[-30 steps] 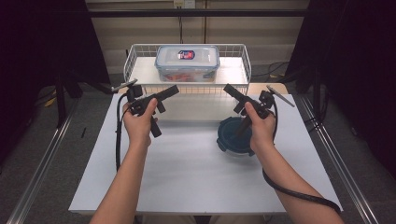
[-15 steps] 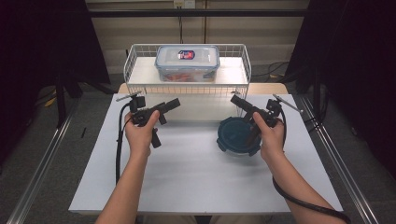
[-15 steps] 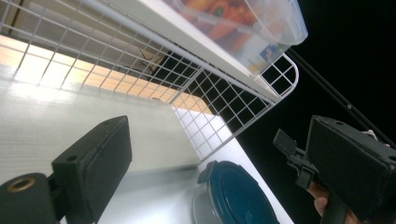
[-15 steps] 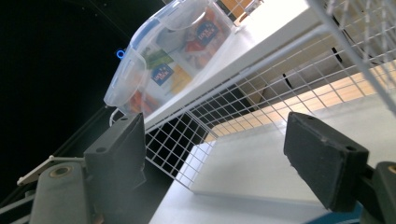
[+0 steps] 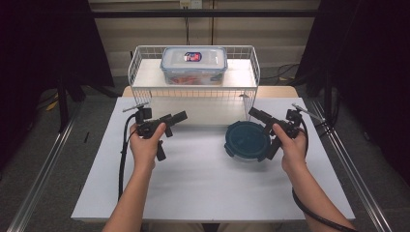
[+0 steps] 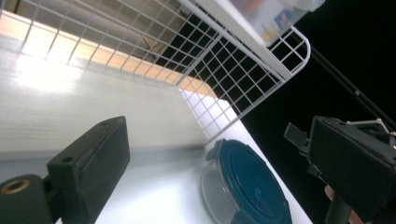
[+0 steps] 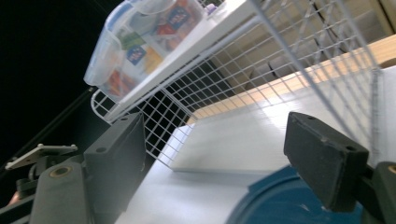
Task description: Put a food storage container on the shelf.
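Observation:
A round dark teal lidded container [image 5: 246,140] sits on the white table [image 5: 193,188], right of centre. My right gripper [image 5: 256,115] hovers by its far right rim, jaws open and pointing left. In the right gripper view the open gripper [image 7: 215,126] has the teal lid [image 7: 299,200] low between the jaws, nothing held. My left gripper [image 5: 175,117] is held left of centre, pointing right toward the container. In the left gripper view this gripper [image 6: 217,140] is wide open, with the container [image 6: 247,182] ahead of it.
A white wire basket shelf [image 5: 193,92] stands across the table's far edge. On it rests a clear lidded box [image 5: 193,64] with coloured contents [image 7: 140,42]. Cables trail from both grippers along the person's forearms. Bare table surface lies in front of the hands.
Both hands have drawn back toward the person's side. The right gripper has also shifted right, uncovering the teal container. Jaws stay open.

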Available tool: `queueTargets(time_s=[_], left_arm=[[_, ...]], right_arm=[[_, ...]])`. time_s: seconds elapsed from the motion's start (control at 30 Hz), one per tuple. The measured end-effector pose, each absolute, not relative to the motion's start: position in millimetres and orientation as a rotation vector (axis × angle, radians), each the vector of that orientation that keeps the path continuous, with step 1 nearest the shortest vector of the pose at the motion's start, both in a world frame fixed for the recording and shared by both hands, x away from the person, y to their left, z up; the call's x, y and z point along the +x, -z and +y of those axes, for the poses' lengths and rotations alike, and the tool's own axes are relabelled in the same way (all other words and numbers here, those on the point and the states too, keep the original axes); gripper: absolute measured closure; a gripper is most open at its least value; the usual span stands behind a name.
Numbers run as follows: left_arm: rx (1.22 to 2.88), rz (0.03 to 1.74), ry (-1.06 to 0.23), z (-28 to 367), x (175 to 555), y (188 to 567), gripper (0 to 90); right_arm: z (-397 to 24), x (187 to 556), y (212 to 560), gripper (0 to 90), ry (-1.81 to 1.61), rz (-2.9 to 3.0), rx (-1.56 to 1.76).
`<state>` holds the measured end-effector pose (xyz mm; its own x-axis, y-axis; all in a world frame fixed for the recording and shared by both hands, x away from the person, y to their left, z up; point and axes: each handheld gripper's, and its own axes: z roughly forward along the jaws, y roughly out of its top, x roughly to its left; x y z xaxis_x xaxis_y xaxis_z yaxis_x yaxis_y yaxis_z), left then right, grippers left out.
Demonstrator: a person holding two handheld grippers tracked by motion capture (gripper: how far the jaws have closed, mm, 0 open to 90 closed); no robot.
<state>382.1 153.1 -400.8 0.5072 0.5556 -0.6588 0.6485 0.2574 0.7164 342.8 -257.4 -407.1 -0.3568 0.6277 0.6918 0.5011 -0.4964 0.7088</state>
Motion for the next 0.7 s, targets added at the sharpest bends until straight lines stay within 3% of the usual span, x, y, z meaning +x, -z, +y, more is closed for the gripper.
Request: queueTargets(time_s=[0.7], left_arm=[[1.466, 1.168, 0.067, 163, 375, 418, 4.0]], right_arm=[[-282, 336, 417, 24.5, -1.823, 1.608, 1.781]])
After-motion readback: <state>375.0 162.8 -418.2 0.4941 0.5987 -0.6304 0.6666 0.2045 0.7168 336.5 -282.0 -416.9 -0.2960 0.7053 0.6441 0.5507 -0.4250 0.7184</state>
